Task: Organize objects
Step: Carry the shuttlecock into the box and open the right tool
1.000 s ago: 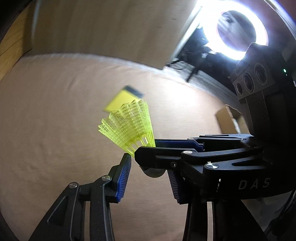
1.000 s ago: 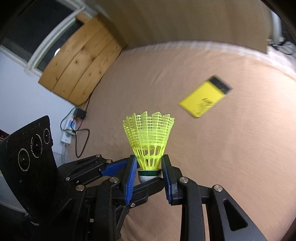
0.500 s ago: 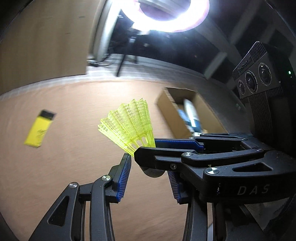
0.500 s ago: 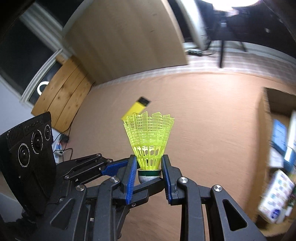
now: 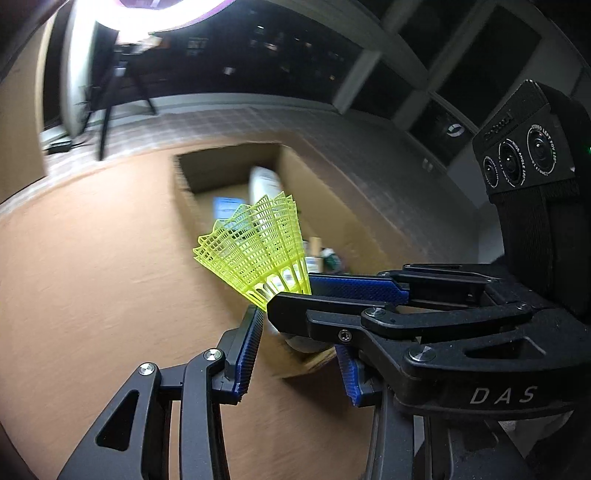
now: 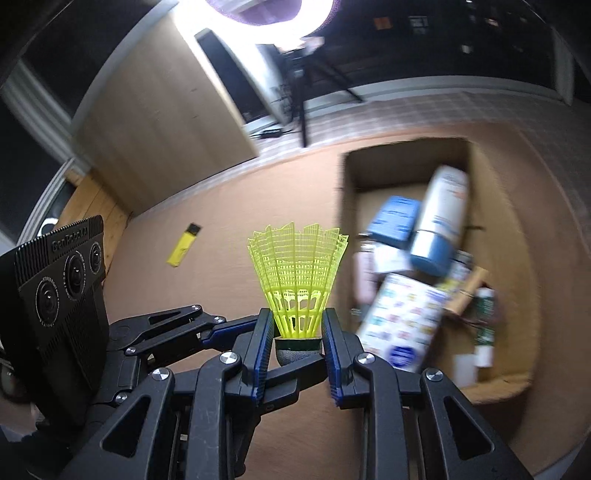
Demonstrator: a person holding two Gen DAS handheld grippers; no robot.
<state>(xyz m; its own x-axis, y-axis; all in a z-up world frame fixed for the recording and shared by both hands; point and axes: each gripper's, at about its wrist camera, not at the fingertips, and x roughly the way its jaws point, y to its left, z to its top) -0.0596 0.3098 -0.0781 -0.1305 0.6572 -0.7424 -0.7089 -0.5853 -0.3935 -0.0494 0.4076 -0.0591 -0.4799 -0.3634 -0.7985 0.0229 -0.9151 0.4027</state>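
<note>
A yellow plastic shuttlecock (image 6: 297, 280) stands upright between my right gripper's blue pads, which are shut on its cork base. My right gripper (image 6: 297, 341) holds it above the tan surface, left of an open cardboard box (image 6: 517, 229). In the left wrist view the shuttlecock (image 5: 255, 254) sits just ahead of my left gripper (image 5: 299, 347). The left gripper is open around the cork without pressing it, and the right gripper's fingers (image 5: 332, 314) cross in front. The box (image 5: 291, 162) lies beyond.
The box holds a white and blue bottle (image 6: 441, 221), a blue carton (image 6: 395, 219), a printed packet (image 6: 400, 325) and several smaller items. A yellow packet (image 6: 183, 245) lies on the tan surface to the left. A ring light (image 6: 269, 11) and tripod stand behind.
Both grippers have swung to the right with the shuttlecock. The yellow packet has dropped away to the left and the cardboard box has come into view close ahead.
</note>
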